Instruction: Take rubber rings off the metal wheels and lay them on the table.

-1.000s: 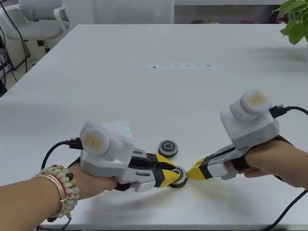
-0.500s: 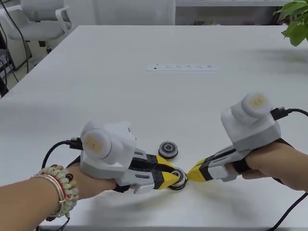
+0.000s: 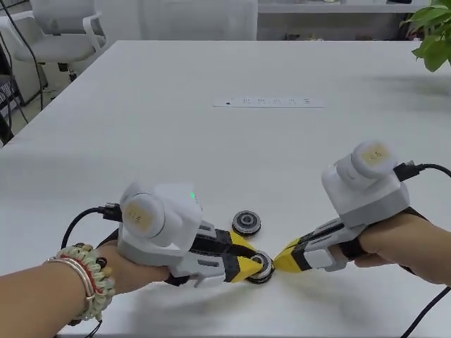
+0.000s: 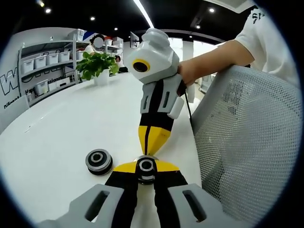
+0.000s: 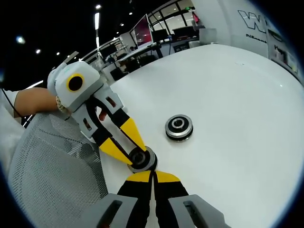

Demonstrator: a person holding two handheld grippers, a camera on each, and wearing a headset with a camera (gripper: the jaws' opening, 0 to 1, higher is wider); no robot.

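1. Head view: the fingers [image 3: 242, 263] of the left gripper [image 3: 252, 266] are clamped on a metal wheel [image 3: 261, 266] close to the near edge of the table [image 3: 211, 148], about midway along it. The right gripper [image 3: 280, 261] has its jaws pressed together, tips touching that wheel's rim. A second wheel [image 3: 246, 222] lies just beyond, apart from both
2. Left gripper view: its yellow tips sit either side of the held wheel, and the right gripper's point meets the far rim
3. Right gripper view: the closed tips meet the near rim; whether they pinch the rubber ring [image 5: 152, 156] I cannot tell
4. The step looks like peeling the ring: the left should hold the hub steady while the right catches only the ring's lip and draws it outward
5. Against a second ago, grippers and wheels keep their places; only the head view has shifted slightly
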